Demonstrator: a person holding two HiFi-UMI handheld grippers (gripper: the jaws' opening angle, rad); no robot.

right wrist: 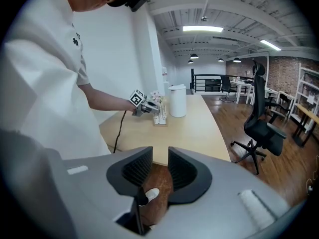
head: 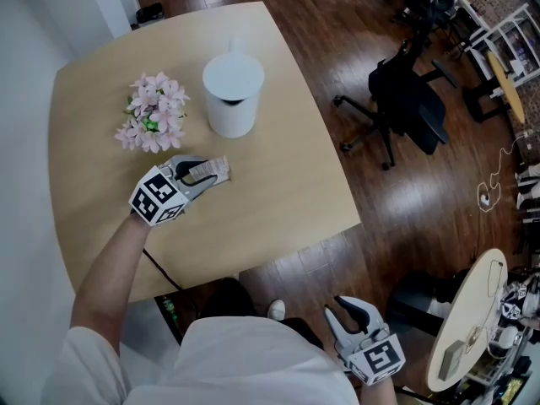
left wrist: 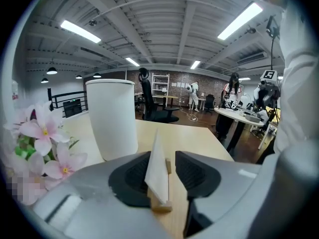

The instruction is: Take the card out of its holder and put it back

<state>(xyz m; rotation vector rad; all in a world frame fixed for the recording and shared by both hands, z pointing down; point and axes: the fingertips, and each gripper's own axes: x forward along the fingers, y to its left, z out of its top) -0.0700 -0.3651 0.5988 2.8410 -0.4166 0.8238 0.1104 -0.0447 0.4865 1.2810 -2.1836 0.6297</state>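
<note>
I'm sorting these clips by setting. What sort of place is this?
Most likely an open-plan office or lab workspace. A black swivel office chair stands beside the table, long strip lights hang under an exposed industrial ceiling, and a shelving unit stands at the far wall.

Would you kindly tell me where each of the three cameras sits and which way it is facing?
Head view: on the person's head, looking steeply down at the table; shows the left arm, left gripper and right gripper.
Left gripper view: on the left gripper, looking along its fingers at the card in its holder, white container beyond.
Right gripper view: on the right gripper, off the table's edge, facing the person's torso and left gripper.
Shared: all show the white container.
</note>
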